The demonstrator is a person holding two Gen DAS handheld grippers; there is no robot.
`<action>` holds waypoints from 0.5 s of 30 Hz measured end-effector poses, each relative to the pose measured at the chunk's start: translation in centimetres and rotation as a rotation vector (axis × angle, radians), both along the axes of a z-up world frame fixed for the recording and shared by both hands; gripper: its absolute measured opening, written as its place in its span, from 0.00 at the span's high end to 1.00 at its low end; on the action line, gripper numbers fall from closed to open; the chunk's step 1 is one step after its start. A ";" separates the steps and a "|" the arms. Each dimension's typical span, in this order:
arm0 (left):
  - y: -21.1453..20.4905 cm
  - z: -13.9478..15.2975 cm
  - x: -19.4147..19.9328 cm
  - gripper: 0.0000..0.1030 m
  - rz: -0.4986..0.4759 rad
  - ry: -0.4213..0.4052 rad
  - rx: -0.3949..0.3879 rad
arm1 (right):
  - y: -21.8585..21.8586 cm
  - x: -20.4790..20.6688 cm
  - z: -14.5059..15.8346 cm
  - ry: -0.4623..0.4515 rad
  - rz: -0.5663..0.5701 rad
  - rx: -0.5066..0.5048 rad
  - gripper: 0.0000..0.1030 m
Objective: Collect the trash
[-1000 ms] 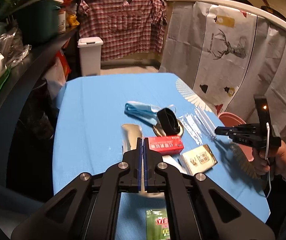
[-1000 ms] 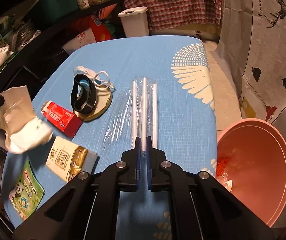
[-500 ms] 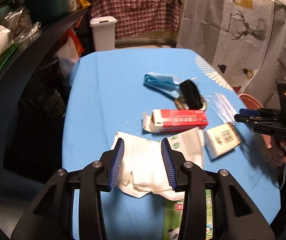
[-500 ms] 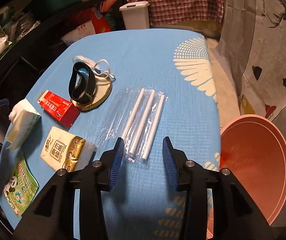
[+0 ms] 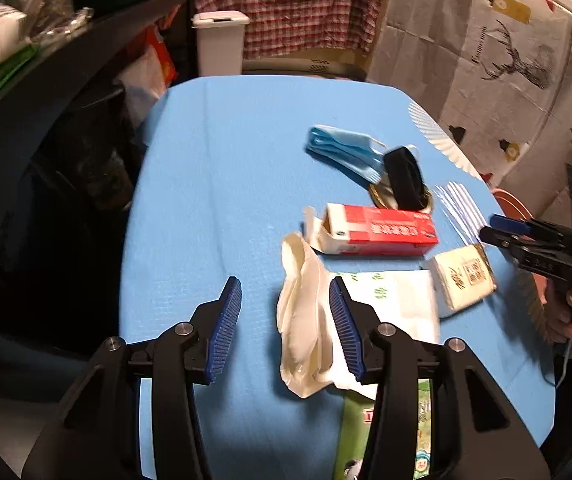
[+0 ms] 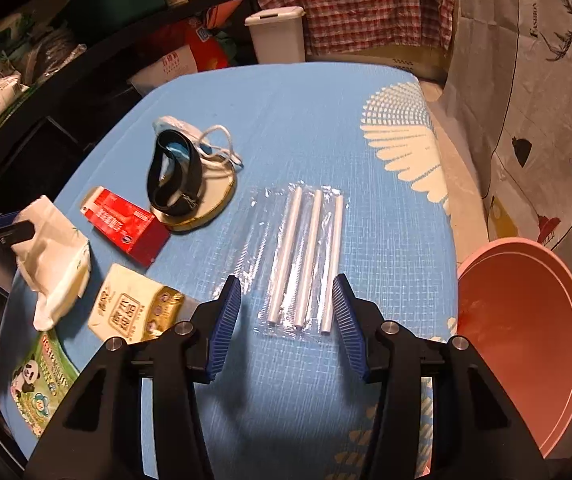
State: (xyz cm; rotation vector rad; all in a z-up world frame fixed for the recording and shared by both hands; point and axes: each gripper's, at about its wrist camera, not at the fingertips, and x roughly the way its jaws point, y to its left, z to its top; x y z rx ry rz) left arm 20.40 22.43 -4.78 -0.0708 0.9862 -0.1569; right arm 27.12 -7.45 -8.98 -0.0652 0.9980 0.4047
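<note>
- A desk (image 6: 309, 96) covered in a blue cloth carries all the litter; the cloth has a white fan-like print near its right edge.
- A pink bin (image 6: 525, 340) stands just off the desk's right edge, at the near end; its inside is hard to make out.
- A white lidded bin (image 6: 276, 38) stands on the floor past the far edge, in front of a hanging checked shirt.
- The right gripper (image 6: 287, 326) hovers over the near right part of the desk. Its blue-padded fingers have just been opening and stand released, with a clear plastic packet of three white straws (image 6: 305, 264) lying flat on the cloth, its near end between them and touching neither pad.
- The left gripper (image 5: 286, 330) hovers near the left edge, at the near end. Its fingers have also just been opening and are released; a crumpled white wrapper (image 5: 305, 320) lies on the cloth, its creased edge against or just beside the right-hand pad.
- A red carton (image 5: 377, 230) lies on its side just beyond the wrapper.
- A cream and gold tissue pack (image 6: 134, 304) lies near the carton, towards the near edge.
- A green packet with a panda (image 6: 38, 376) lies at the near left corner.
- A black band (image 6: 174, 178) rests on a gold-rimmed disc, beside a blue face mask (image 5: 341, 148), mid-desk.
</note>
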 end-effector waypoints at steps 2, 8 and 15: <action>-0.6 0.0 -0.1 0.56 -0.031 0.001 -0.003 | 0.1 0.0 -0.2 0.000 0.002 -0.008 0.53; -1.2 0.1 -0.5 0.88 -0.064 0.000 -0.003 | 0.3 0.0 -0.4 -0.001 0.008 -0.027 0.89; -1.1 1.6 -1.0 0.97 -0.053 -0.052 -0.005 | -0.2 -0.6 0.8 -0.037 0.010 -0.014 0.95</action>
